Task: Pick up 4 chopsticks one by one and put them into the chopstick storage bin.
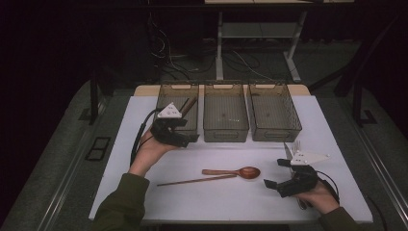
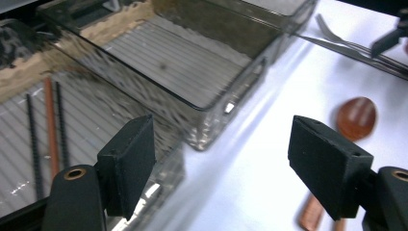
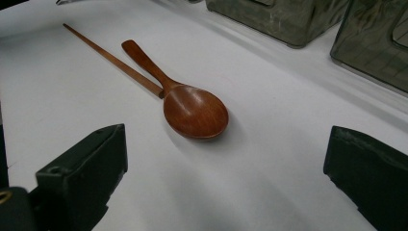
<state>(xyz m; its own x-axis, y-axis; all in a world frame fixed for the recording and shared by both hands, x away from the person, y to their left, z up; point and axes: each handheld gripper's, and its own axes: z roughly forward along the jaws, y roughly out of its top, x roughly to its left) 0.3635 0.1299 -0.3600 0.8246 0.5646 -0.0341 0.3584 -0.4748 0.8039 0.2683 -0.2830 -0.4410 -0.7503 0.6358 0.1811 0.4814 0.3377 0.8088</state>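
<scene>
A wooden spoon (image 1: 235, 172) lies on the white table (image 1: 231, 202), its bowl to the right, with a wooden chopstick (image 1: 195, 181) beside its handle. My right gripper (image 1: 275, 173) rests open just right of the spoon's bowl; in the right gripper view the spoon (image 3: 195, 110) and chopstick (image 3: 110, 57) lie ahead of its open jaws (image 3: 221, 178). My left gripper (image 1: 185, 137) hovers at the front of the left bin (image 1: 177, 86), open and empty (image 2: 226, 163). That bin holds a wooden chopstick (image 2: 49, 130) and dark chopsticks (image 2: 33, 139).
Three clear bins stand in a row at the back; the middle bin (image 1: 225, 86) and right bin (image 1: 274, 86) look empty. A metal fork (image 1: 294, 146) with other metal cutlery lies behind the right gripper. The table's front edge is close to both hands.
</scene>
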